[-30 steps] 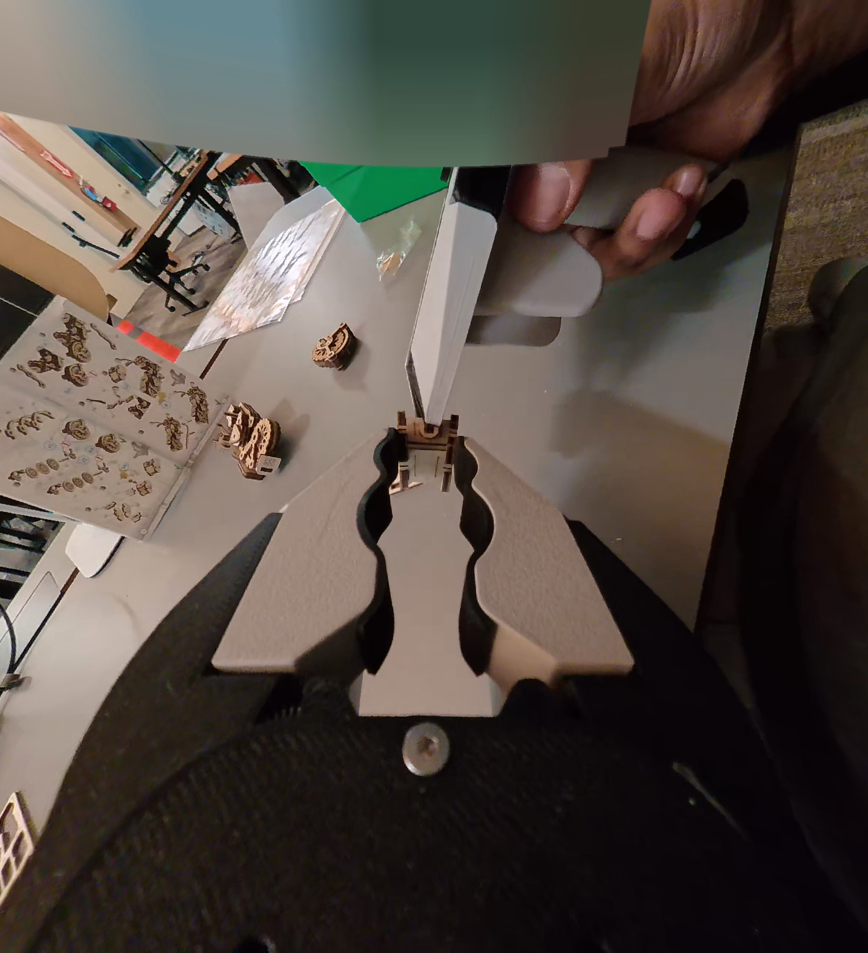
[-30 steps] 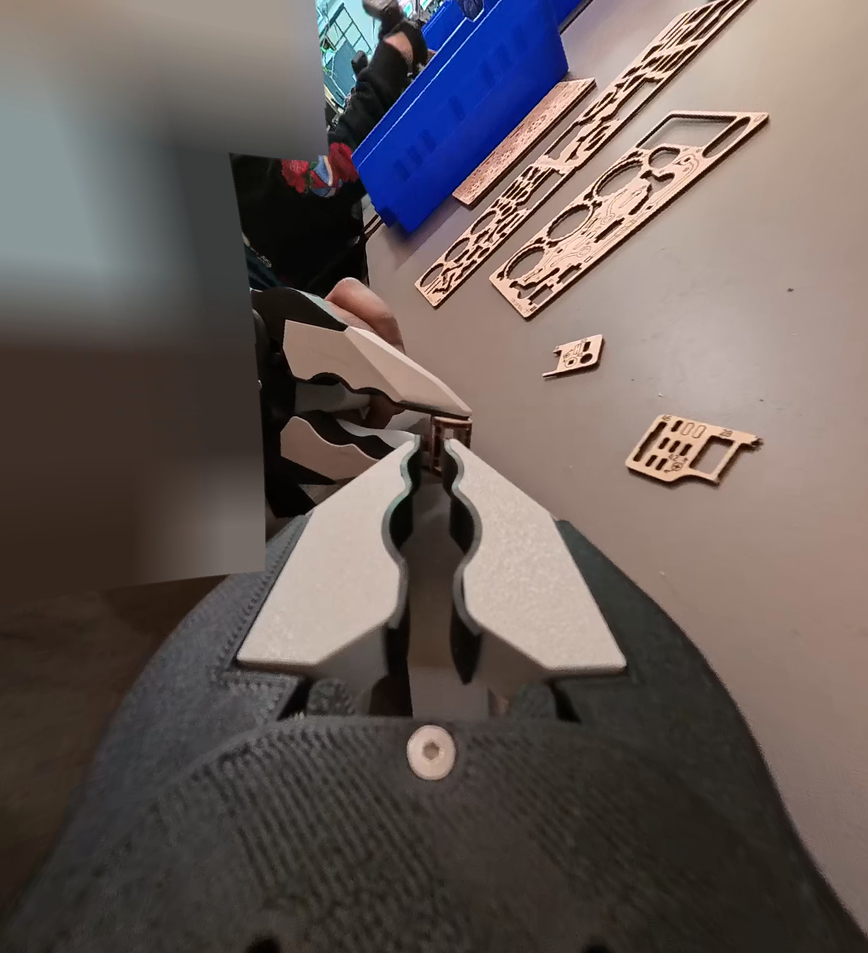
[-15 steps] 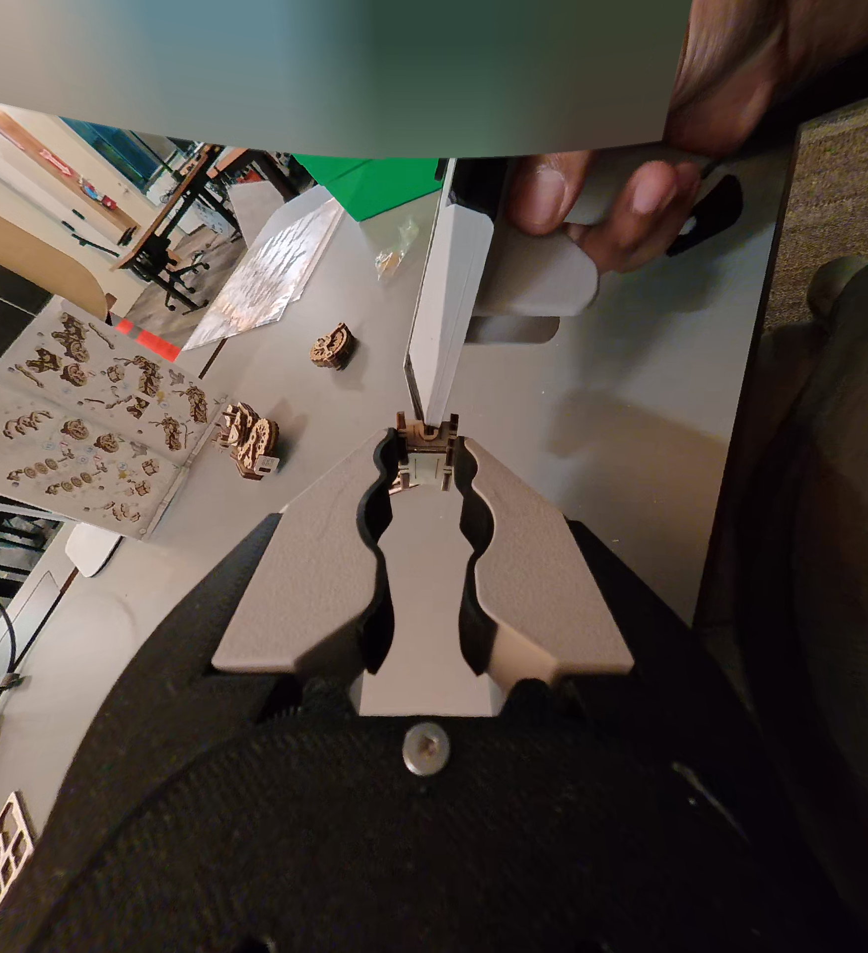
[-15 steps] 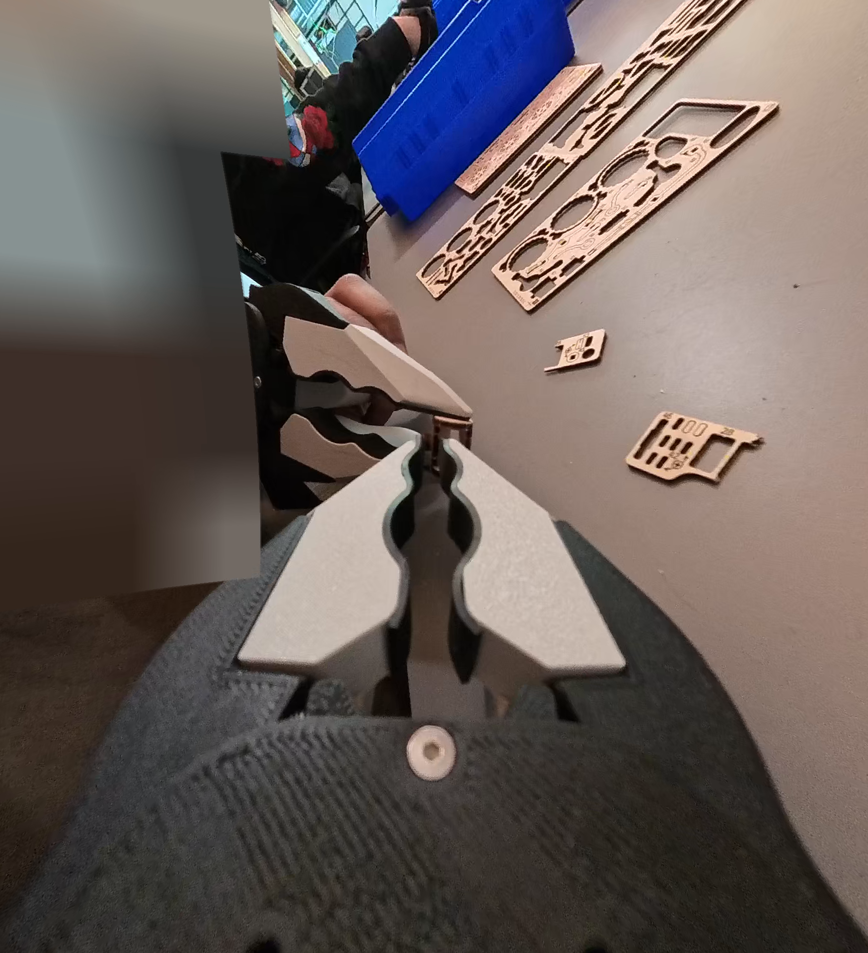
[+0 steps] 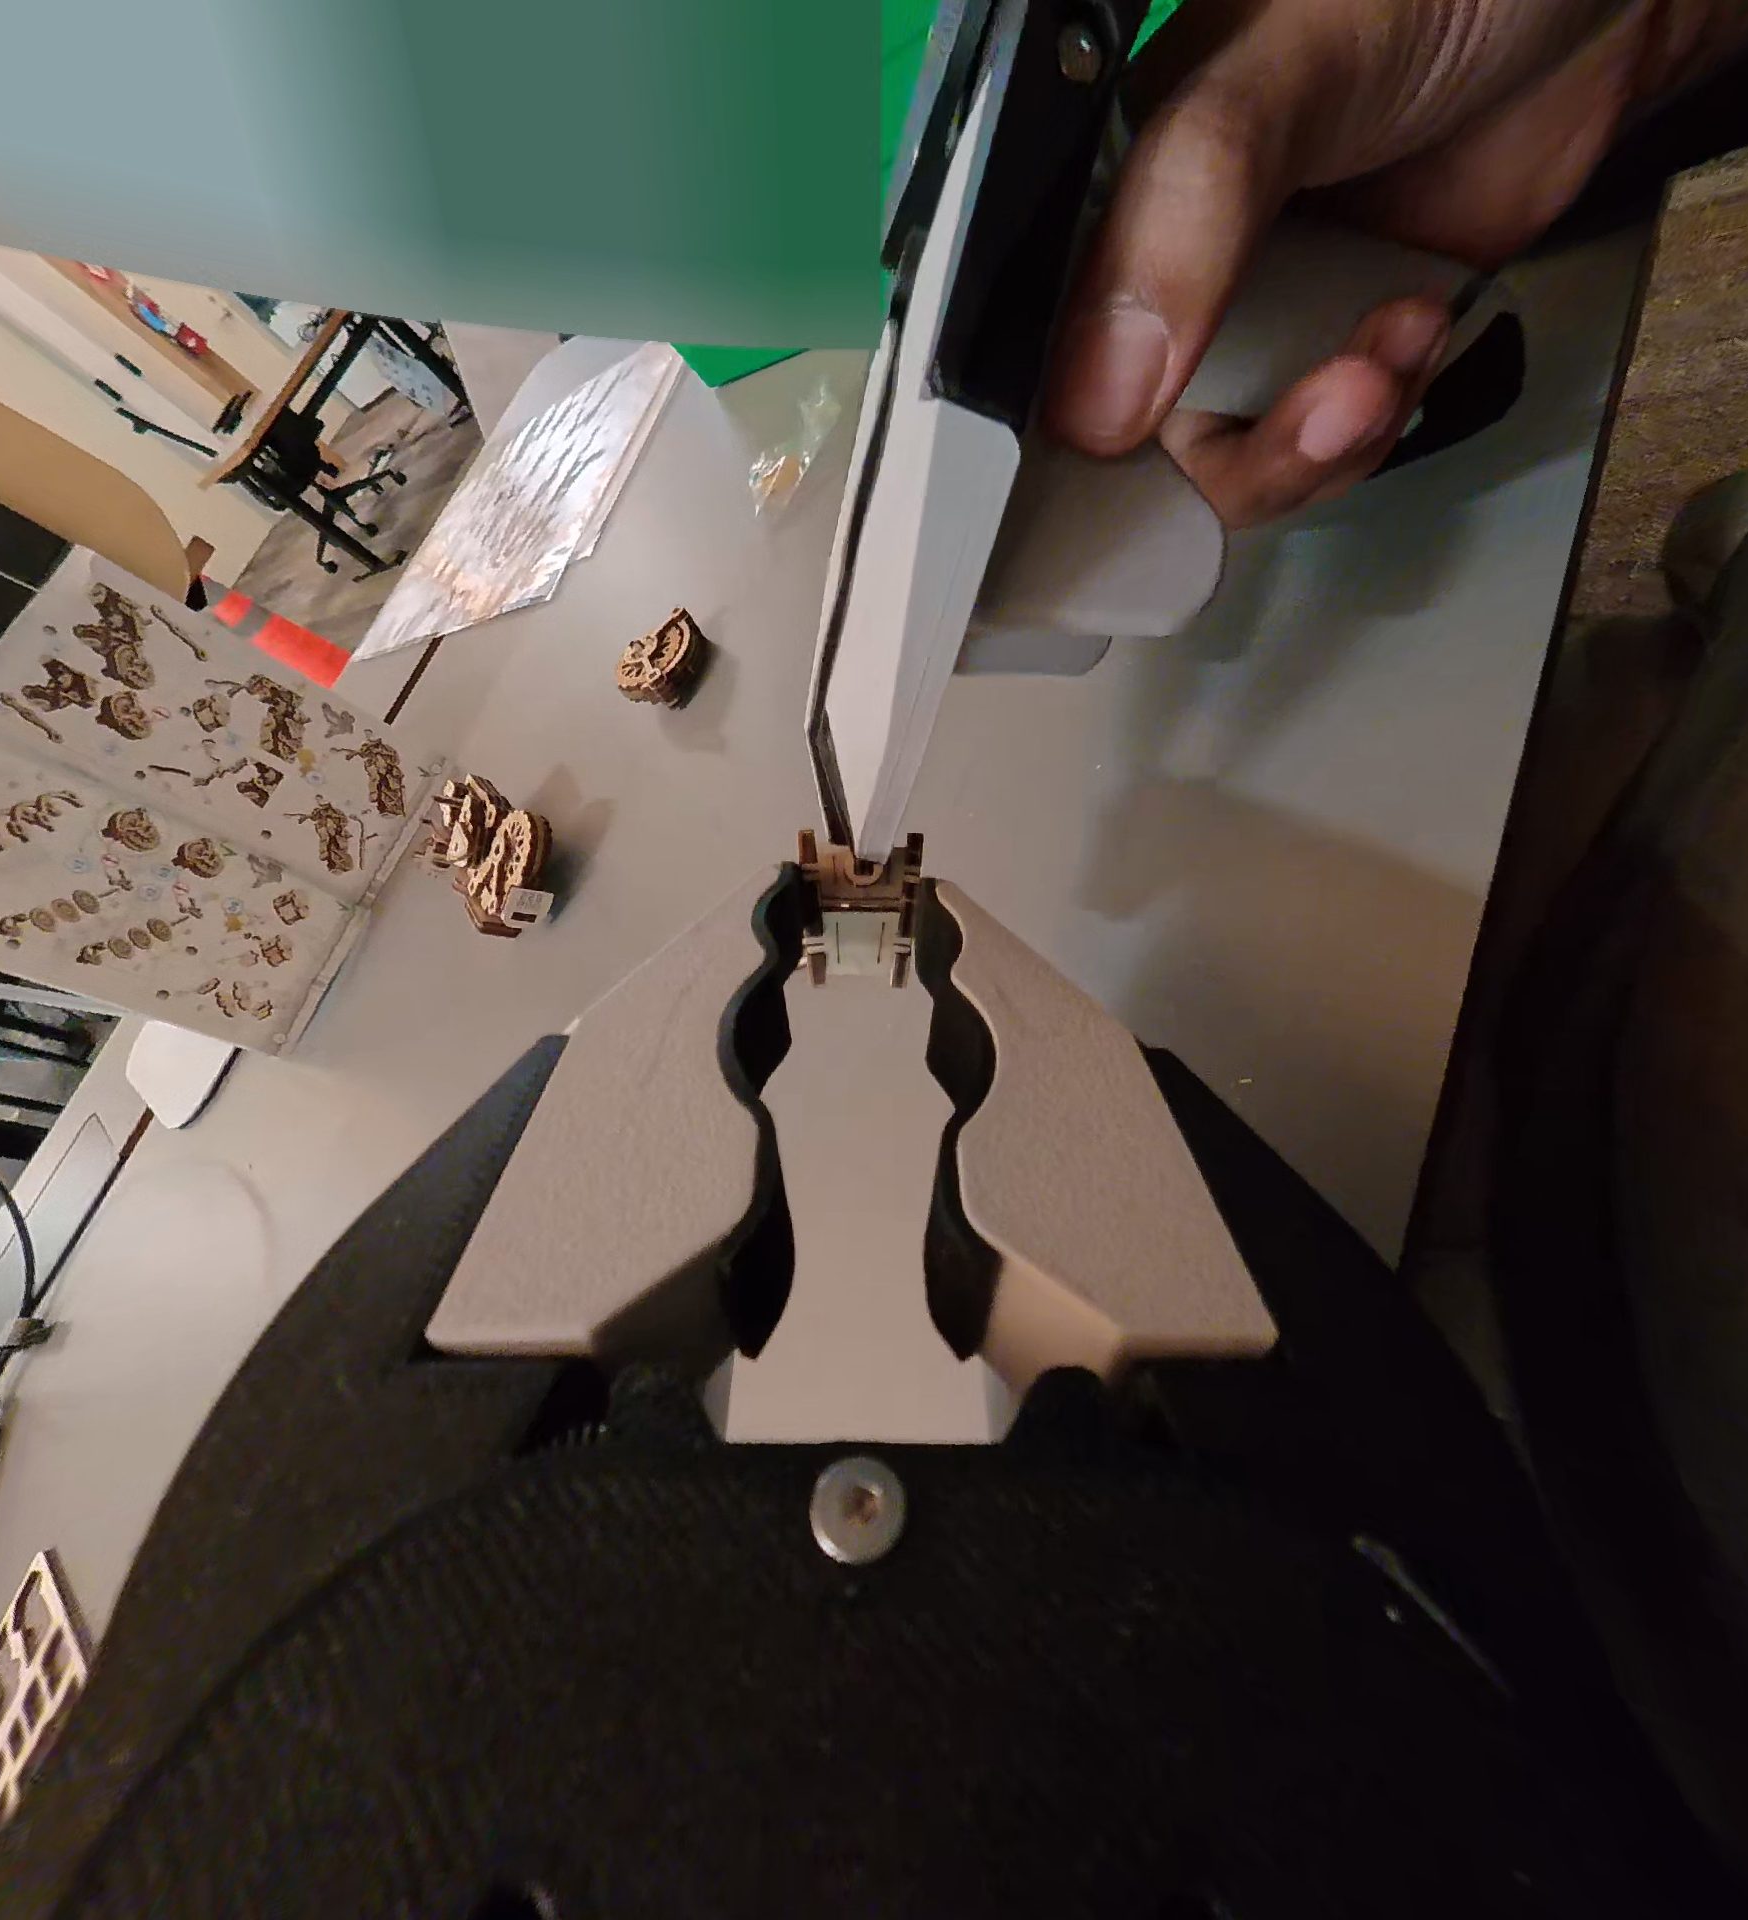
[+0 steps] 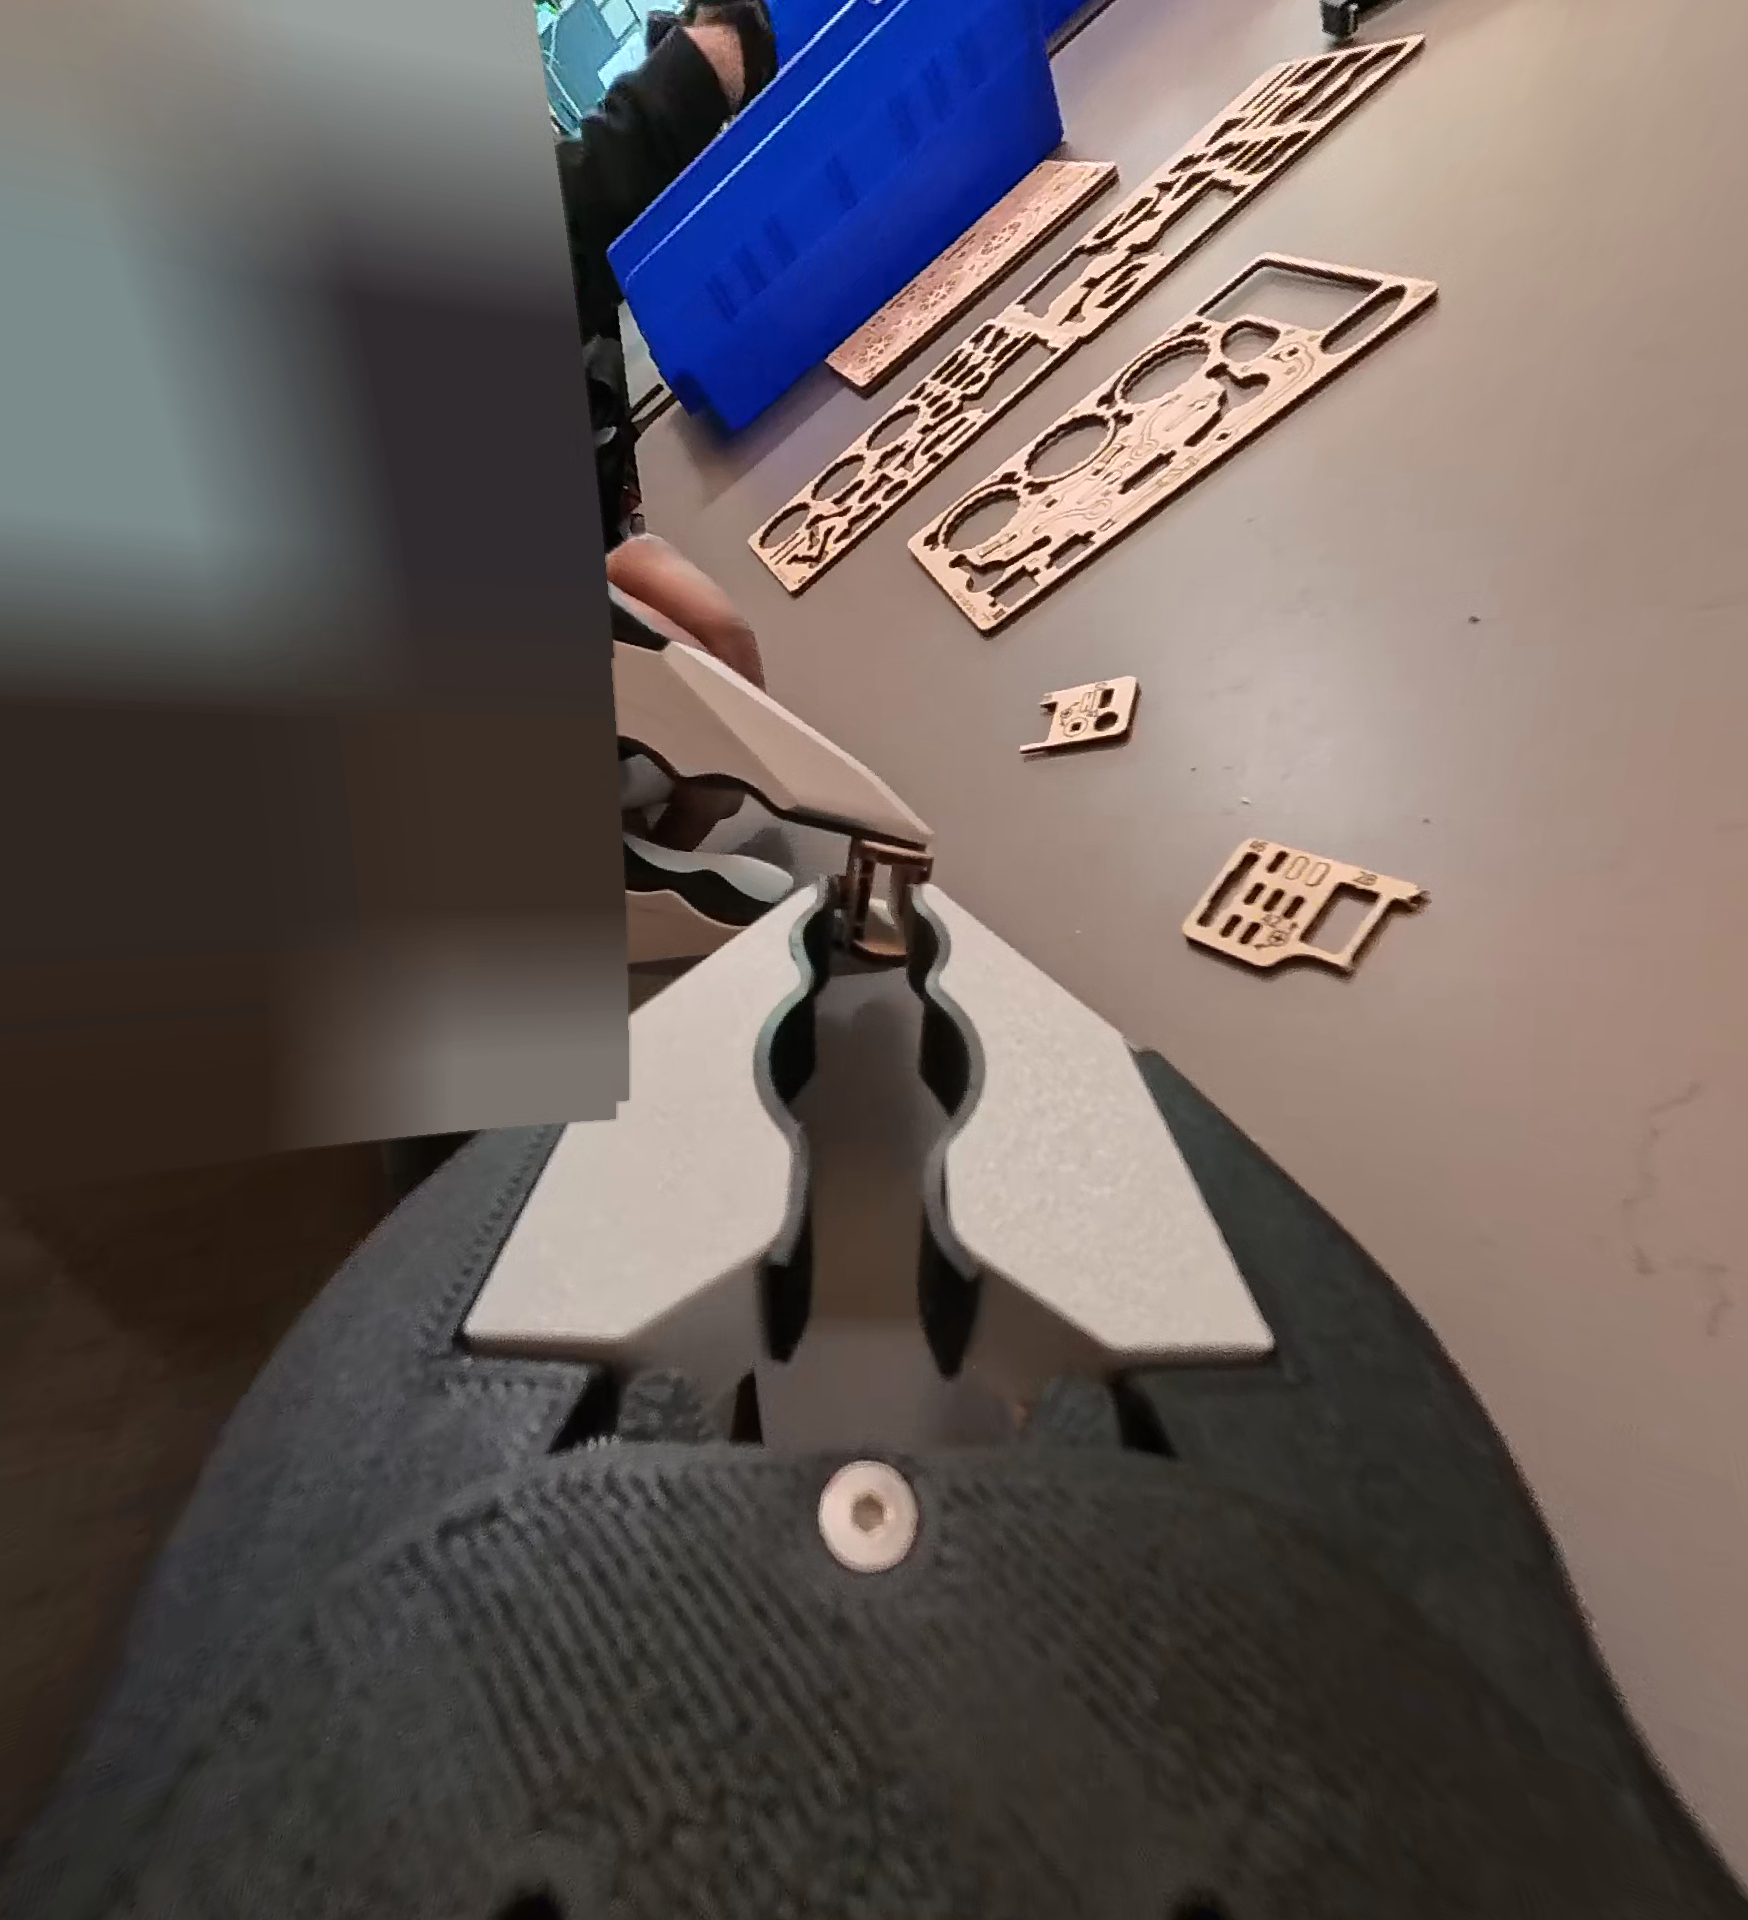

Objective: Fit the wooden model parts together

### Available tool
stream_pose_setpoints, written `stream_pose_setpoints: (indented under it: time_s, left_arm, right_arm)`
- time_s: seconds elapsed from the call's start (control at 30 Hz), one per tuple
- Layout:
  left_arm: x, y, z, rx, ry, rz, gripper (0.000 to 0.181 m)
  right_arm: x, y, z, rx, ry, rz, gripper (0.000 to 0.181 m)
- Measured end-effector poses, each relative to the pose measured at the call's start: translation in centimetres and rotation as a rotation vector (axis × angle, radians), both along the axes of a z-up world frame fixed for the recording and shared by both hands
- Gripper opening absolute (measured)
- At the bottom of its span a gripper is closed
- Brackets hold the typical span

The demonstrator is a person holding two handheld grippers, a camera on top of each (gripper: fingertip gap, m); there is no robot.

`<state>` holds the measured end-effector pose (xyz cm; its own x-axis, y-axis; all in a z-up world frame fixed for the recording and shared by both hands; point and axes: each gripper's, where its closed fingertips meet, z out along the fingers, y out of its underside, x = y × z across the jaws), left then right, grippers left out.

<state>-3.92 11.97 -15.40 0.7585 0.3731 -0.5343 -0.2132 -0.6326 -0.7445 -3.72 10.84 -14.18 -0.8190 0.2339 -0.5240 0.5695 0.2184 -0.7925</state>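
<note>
The left hand-held gripper [image 5: 857, 914] keeps pinching the small brown laser-cut wooden assembly [image 5: 857, 883] above the grey table [image 5: 1213, 852], while the right hand-held gripper [image 6: 875, 914], pinching its far end, has barely moved, so the press-fit looks unfinished.

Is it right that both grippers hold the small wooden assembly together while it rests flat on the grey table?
Not quite. Both grippers do hold the small wooden assembly, left gripper and right gripper, but the right wrist view shows it raised above the grey table, not resting on it.
</note>
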Motion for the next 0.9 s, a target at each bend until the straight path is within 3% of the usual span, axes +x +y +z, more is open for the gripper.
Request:
stream_pose_setpoints:
  time_s: [0.17, 0.33, 0.63, 0.9]
  left_arm:
    - [-0.1, 0.0, -1.5, -0.025, -0.106, 0.012, 0.020]
    - [-0.8, -0.8, -4.7, -0.075, -0.364, 0.105, 0.020]
    - [0.0, -0.4, -5.0, 0.079, -0.719, 0.123, 0.020]
    - [0.0, -0.2, -5.0, 0.135, -0.813, 0.125, 0.020]
  right_arm:
    - [-0.7, 0.4, -0.8, 0.047, 0.028, -0.033, 0.010]
    - [-0.8, 0.9, -2.2, 0.182, 0.242, 0.017, 0.000]
    - [-0.5, -0.2, -3.5, 0.261, 0.283, 0.034, 0.000]
    - [-1.2, 0.0, -4.6, 0.331, 0.263, 0.009, 0.000]
